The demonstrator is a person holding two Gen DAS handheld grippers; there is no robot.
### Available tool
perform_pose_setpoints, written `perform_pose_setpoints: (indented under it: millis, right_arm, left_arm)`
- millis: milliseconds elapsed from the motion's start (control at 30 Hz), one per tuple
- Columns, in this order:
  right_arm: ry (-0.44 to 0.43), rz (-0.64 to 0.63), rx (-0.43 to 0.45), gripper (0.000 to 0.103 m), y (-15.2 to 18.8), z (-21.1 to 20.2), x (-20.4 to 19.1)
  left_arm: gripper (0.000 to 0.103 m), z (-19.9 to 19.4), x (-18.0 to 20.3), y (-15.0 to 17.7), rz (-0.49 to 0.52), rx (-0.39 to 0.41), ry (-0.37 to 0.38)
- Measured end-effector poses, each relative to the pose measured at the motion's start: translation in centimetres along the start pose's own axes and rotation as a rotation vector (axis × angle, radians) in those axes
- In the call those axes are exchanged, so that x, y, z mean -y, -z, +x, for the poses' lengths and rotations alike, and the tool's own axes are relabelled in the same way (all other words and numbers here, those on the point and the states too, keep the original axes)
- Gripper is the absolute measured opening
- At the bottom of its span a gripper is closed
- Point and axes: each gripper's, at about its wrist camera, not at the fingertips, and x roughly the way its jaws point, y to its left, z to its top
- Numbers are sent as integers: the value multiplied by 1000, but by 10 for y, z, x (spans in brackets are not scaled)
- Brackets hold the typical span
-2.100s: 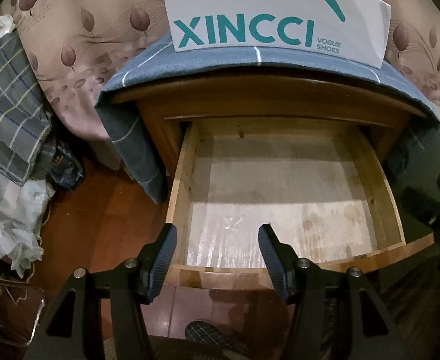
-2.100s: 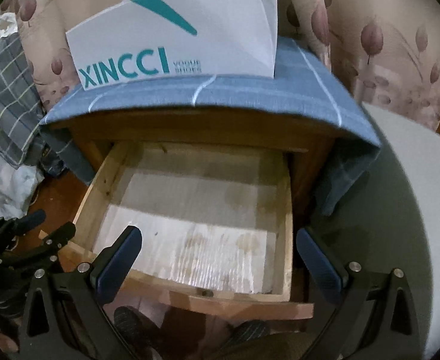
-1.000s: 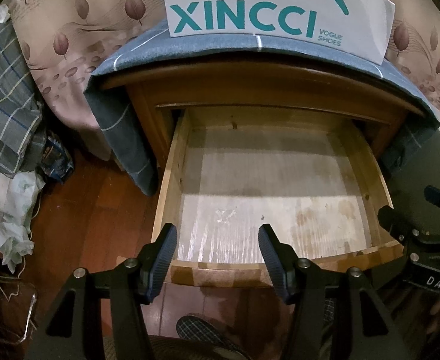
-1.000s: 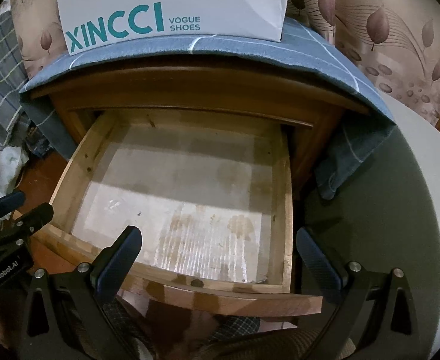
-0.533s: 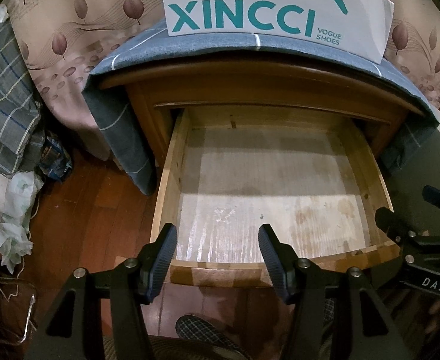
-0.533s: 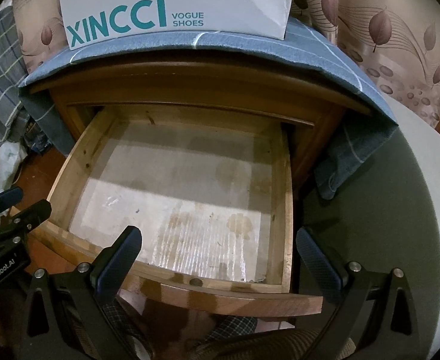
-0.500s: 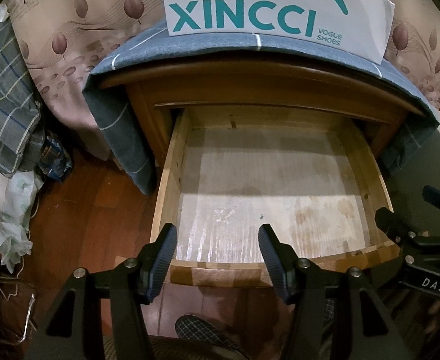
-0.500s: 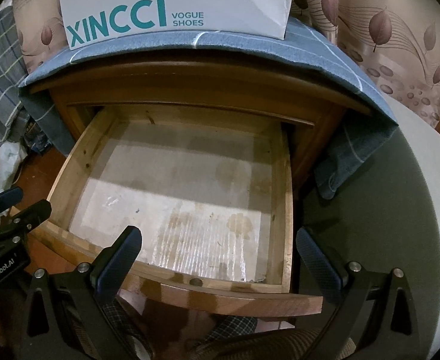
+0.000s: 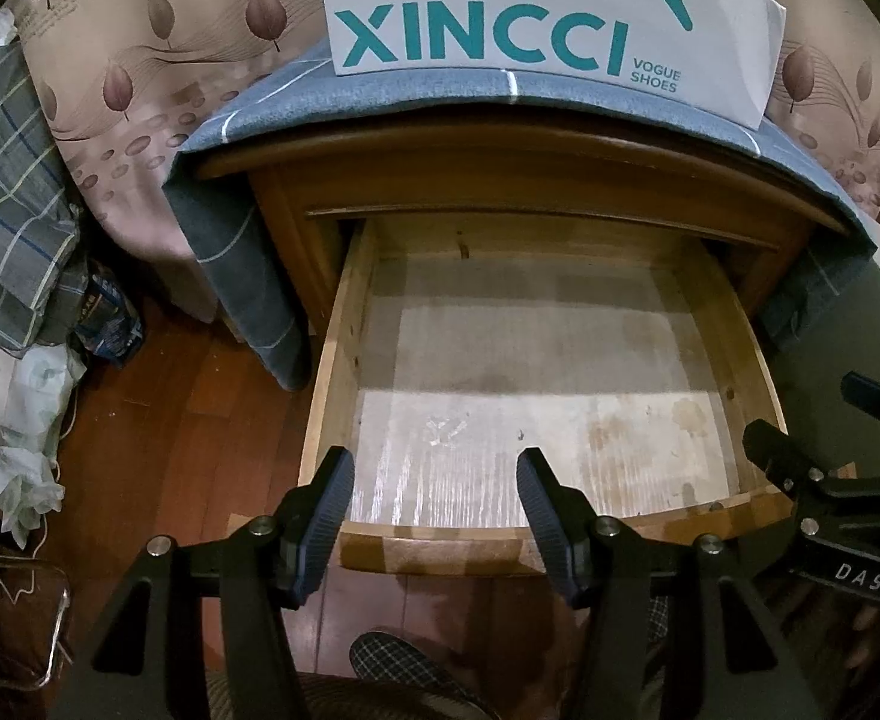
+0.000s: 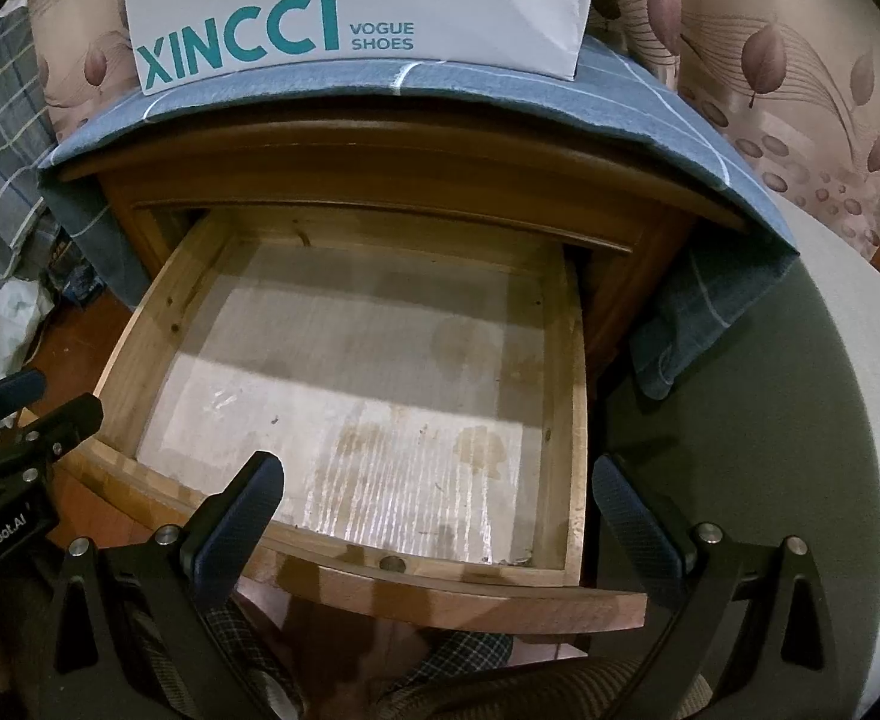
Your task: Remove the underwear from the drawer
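While drawer (image 9: 344,360) stands pulled out, bare stained bottom, underwear nowhere in either view. Left gripper (image 9: 434,516) near drawer's front left edge, fingers partly apart, holding nothing. Right gripper (image 10: 437,516) at front right, fingers wide apart, holding nothing. White XINCCI box (image 10: 356,6) on far cloth-covered top.

The left matte-black two-finger gripper (image 9: 435,489) has angular triangular-cutout arms, round silver screws at the joints and dark blue ribbed pads (image 9: 331,498) on the fingers. The right black gripper (image 10: 438,501) is built alike, with silver screws and blue ribbed pads (image 10: 629,516). White lettering marks each body: "DAS" on the right one, "GenRobot.AI" on the left. Plaid-patterned trouser legs (image 10: 470,651) show below.
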Motion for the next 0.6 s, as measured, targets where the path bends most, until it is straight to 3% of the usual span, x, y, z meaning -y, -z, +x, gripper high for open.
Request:
perform_pose_setpoints:
  millis: [600]
  right_arm:
    - [0,-10,-1,102,1,2,-1]
  left_arm:
    - [58,-2,2,0,2,5,-8]
